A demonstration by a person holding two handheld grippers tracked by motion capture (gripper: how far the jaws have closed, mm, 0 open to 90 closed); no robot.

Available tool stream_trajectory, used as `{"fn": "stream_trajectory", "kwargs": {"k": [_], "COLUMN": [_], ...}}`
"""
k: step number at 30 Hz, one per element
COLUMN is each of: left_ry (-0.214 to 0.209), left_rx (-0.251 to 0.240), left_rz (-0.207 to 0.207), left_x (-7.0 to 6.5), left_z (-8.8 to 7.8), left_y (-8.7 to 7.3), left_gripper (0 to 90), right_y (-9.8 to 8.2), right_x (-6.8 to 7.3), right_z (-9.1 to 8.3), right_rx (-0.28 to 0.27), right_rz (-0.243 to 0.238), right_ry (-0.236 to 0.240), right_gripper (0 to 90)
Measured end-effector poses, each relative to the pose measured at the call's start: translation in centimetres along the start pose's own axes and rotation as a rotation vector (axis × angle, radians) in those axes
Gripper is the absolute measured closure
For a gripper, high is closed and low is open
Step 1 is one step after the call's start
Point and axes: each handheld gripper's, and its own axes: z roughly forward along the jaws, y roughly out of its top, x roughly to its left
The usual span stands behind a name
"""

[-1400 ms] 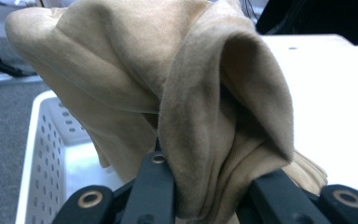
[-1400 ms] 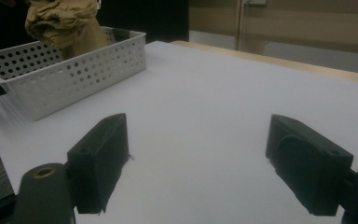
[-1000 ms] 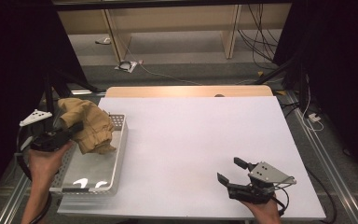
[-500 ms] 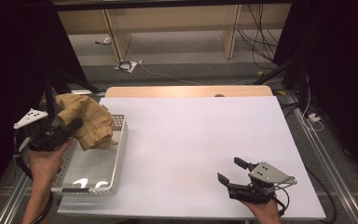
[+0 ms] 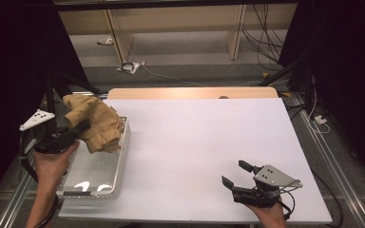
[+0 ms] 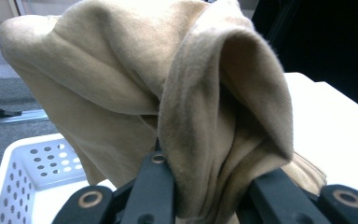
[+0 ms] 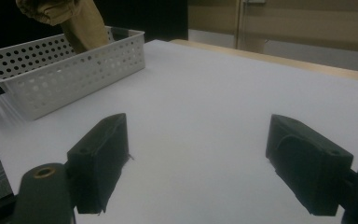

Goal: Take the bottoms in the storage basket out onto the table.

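Observation:
A crumpled tan cloth (image 5: 97, 124) hangs over the far end of a white perforated basket (image 5: 107, 176) at the table's left edge. My left gripper (image 5: 78, 129) is shut on the cloth and holds it lifted above the basket. In the left gripper view the tan cloth (image 6: 177, 98) bunches between the black jaws and drapes over them, with the basket's corner (image 6: 32, 172) below. My right gripper (image 5: 237, 175) rests open near the front right of the table, with nothing between its fingers. In the right gripper view its two pads (image 7: 98, 156) stand wide apart over bare table.
The white tabletop (image 5: 204, 137) spreads between the two hands. The basket (image 7: 70, 70) and the hanging cloth (image 7: 70, 18) show at the upper left of the right gripper view. Shelving legs and cables lie on the floor beyond the table's far edge.
My left gripper has raised the tan cloth a little, away from the basket's floor. The right gripper has stayed where it was.

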Motion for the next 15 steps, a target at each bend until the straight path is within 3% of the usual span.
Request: {"fn": "stream_trajectory", "kwargs": {"k": [15], "left_ry": [-0.079], "left_rx": [0.026], "left_rz": [0.045], "left_x": [-3.0], "left_z": [1.4], "left_y": [0.2], "left_gripper": [80.8], "right_y": [-0.1], "right_x": [-0.1], "right_z": [0.2], "right_rx": [0.009], "right_rz": [0.0], "right_ry": [-0.006], "right_gripper": [22.1]}}
